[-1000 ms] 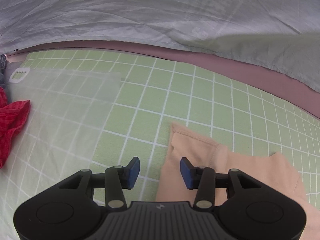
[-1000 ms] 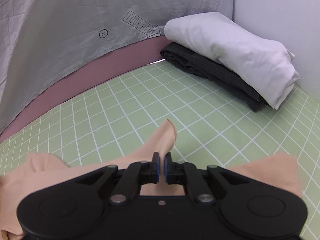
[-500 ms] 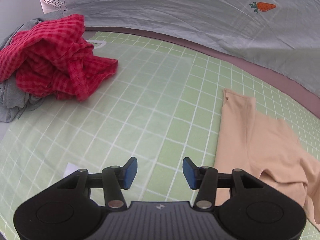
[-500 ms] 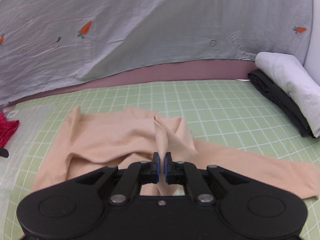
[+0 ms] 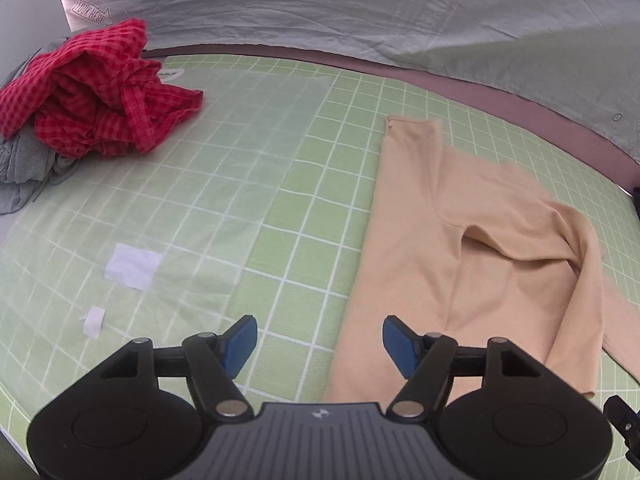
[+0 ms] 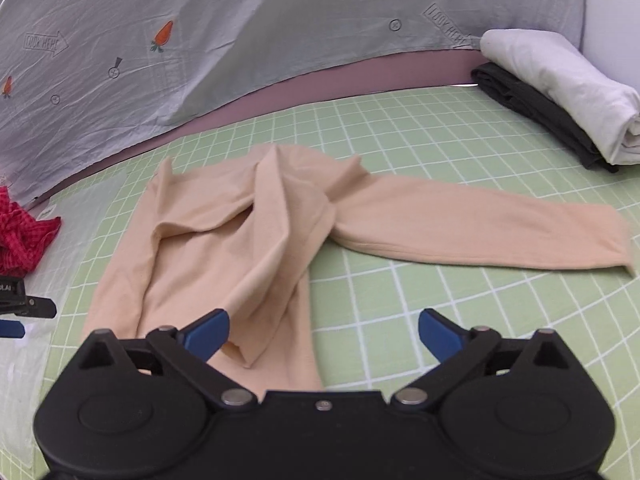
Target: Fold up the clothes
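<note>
**Peach top released on the grid mat, one sleeve drawn across**

The peach long-sleeved top (image 6: pixel 224 248) is seen lying on the green grid mat (image 6: pixel 440 152) that covers the desk, its body spread flat and one sleeve (image 6: pixel 480 232) stretched out toward the right. The other sleeve has been laid diagonally over the body, probably as a first fold inward. Nothing is clamped by the right claw (image 6: pixel 322 332): its blue pads are being spread wide apart, with only the near end of the folded sleeve lying loosely below them. The left claw (image 5: pixel 316 342) is likewise being opened and is held empty above the top's near left edge, presumably so that this side can be taken up next.

A crumpled red checked garment (image 5: pixel 92 92) is heaped on a grey one (image 5: pixel 24 168) at the far left, judged to be awaiting folding. At the far right, a folded white item (image 6: pixel 560 88) is stacked on a folded dark one (image 6: pixel 532 112), evidently finished work.

On the grey backdrop cloth (image 6: pixel 240 40), carrots, small cross marks and arrow-shaped labels reading "LOOK HERE" are printed. A scrap of white paper (image 5: pixel 134 266) is left on the mat.
</note>
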The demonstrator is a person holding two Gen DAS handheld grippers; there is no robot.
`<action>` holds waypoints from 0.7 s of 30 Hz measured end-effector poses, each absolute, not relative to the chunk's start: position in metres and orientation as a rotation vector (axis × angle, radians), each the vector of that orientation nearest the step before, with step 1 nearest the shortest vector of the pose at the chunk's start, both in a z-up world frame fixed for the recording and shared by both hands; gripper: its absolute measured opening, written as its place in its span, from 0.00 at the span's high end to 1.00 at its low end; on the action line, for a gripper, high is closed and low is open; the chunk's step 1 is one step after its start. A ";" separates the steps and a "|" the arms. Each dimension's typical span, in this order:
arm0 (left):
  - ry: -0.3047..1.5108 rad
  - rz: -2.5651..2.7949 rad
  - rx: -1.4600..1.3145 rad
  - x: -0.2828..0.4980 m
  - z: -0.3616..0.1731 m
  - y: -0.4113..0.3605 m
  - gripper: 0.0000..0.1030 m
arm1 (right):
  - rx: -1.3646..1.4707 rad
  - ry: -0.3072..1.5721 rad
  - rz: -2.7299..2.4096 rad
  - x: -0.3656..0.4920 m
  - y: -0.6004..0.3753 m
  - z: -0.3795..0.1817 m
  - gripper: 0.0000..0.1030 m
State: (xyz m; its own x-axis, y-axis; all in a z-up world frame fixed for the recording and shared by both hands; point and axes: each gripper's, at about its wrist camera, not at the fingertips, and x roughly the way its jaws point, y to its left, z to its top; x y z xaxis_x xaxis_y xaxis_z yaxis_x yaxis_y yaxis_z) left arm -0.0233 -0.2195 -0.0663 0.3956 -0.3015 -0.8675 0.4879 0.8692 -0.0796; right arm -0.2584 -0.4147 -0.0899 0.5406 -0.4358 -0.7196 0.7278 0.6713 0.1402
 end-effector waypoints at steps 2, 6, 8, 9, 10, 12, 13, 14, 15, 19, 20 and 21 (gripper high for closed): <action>1.052 -0.515 0.200 -0.033 -0.066 -0.232 0.32 | 0.424 0.717 -0.760 -0.269 -0.425 -0.089 0.00; 1.057 -0.542 0.181 -0.048 -0.062 -0.263 0.32 | 0.371 0.750 -0.821 -0.289 -0.451 -0.091 0.00; 1.056 -0.560 0.175 -0.055 -0.059 -0.281 0.32 | 0.358 0.769 -0.847 -0.298 -0.465 -0.095 0.00; 1.054 -0.573 0.176 -0.059 -0.058 -0.291 0.32 | 0.357 0.778 -0.859 -0.302 -0.473 -0.097 0.00; 1.053 -0.588 0.178 -0.062 -0.057 -0.301 0.32 | 0.358 0.785 -0.872 -0.306 -0.480 -0.098 0.00; 1.052 -0.622 0.187 -0.065 -0.055 -0.324 0.32 | 0.362 0.794 -0.890 -0.312 -0.493 -0.102 0.00; 1.052 -0.639 0.193 -0.066 -0.055 -0.336 0.32 | 0.365 0.797 -0.898 -0.314 -0.500 -0.103 0.00; 1.052 -0.653 0.200 -0.069 -0.057 -0.346 0.32 | 0.367 0.799 -0.907 -0.316 -0.507 -0.104 0.00; 1.052 -0.666 0.206 -0.071 -0.058 -0.356 0.32 | 0.368 0.801 -0.913 -0.317 -0.512 -0.105 0.00; 1.063 -0.724 0.229 -0.077 -0.066 -0.396 0.32 | 0.382 0.816 -0.943 -0.319 -0.536 -0.113 0.00; 1.066 -0.736 0.233 -0.077 -0.067 -0.403 0.32 | 0.391 0.823 -0.954 -0.319 -0.543 -0.115 0.00; 1.069 -0.748 0.237 -0.078 -0.067 -0.410 0.32 | 0.401 0.830 -0.965 -0.318 -0.548 -0.118 0.00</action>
State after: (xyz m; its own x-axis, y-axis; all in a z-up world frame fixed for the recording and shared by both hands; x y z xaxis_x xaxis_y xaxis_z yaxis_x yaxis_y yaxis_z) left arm -0.0780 -0.4101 -0.0675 0.2665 -0.4381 -0.8585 0.6563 0.7348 -0.1712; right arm -0.3180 -0.5483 -0.1177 0.3038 -0.5596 -0.7711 0.8460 0.5306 -0.0518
